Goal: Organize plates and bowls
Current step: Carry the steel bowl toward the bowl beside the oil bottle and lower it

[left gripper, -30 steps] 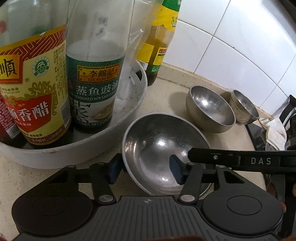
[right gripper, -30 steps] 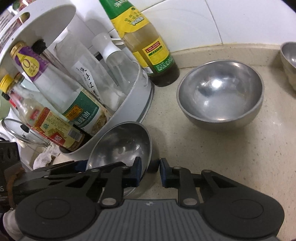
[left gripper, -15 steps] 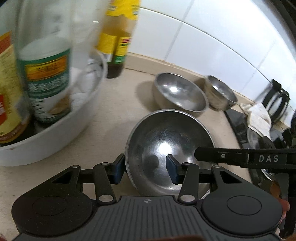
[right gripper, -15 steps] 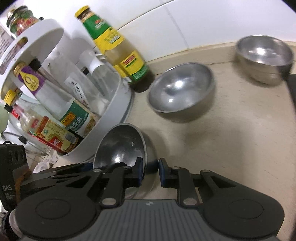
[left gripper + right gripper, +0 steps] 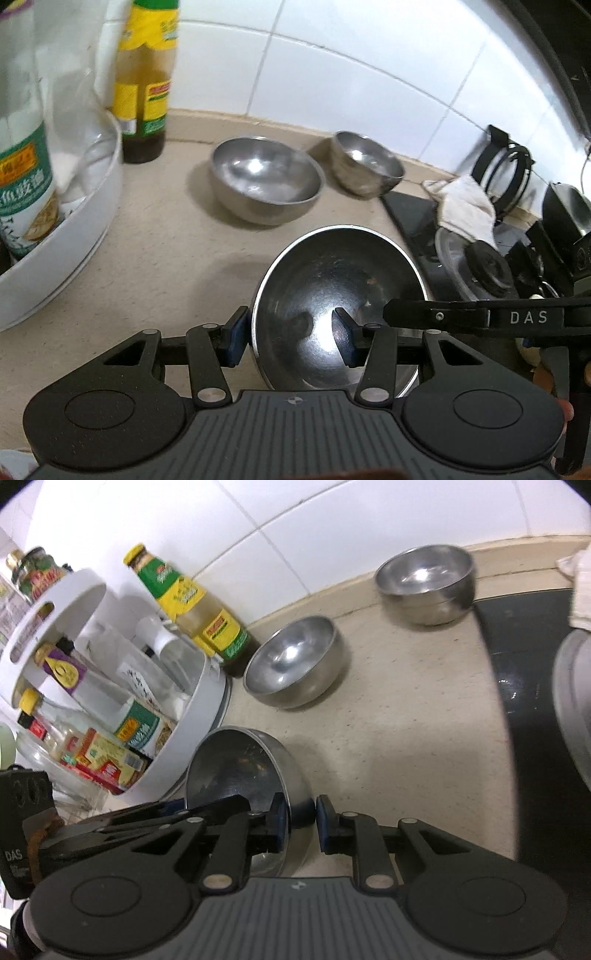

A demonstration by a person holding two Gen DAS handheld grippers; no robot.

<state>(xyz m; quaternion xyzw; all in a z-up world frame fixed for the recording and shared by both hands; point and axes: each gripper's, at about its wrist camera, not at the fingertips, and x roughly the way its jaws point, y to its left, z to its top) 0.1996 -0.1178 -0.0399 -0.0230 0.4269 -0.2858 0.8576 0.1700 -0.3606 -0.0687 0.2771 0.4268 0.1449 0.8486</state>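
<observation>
1. At my far left stands the white turntable rack (image 5: pixel 199 698) of sauce bottles, its rim close to the bowl I carry.
2. Just past the rack, a green-and-yellow bottle (image 5: pixel 142 85) stands upright on the beige counter (image 5: pixel 166 254), against the tiled wall.
3. My left tongs (image 5: pixel 286 341) straddle the near rim of the steel bowl (image 5: pixel 332 295): one blue pad (image 5: pixel 236 338) outside the wall, the other inside the hollow. Their jaws have just been closing a little, and with the bowl's wall between them they now clamp it.
4. My right tongs (image 5: pixel 301 825) pinch the same bowl's rim on the opposite side, jaws nearly together with only the thin steel wall between the pads. So I hold the bowl with both tools, tilted and raised off the counter.
5. Beyond it, a medium steel bowl (image 5: pixel 266 184) sits upright on the counter, near the bottle.
6. Further right, a smaller steel bowl (image 5: pixel 365 166) rests near the wall, just beside the medium one but apart from it.
7. At the right edge lies the black cooktop (image 5: pixel 524 672), with a crumpled white cloth (image 5: pixel 465 206) on it.
</observation>
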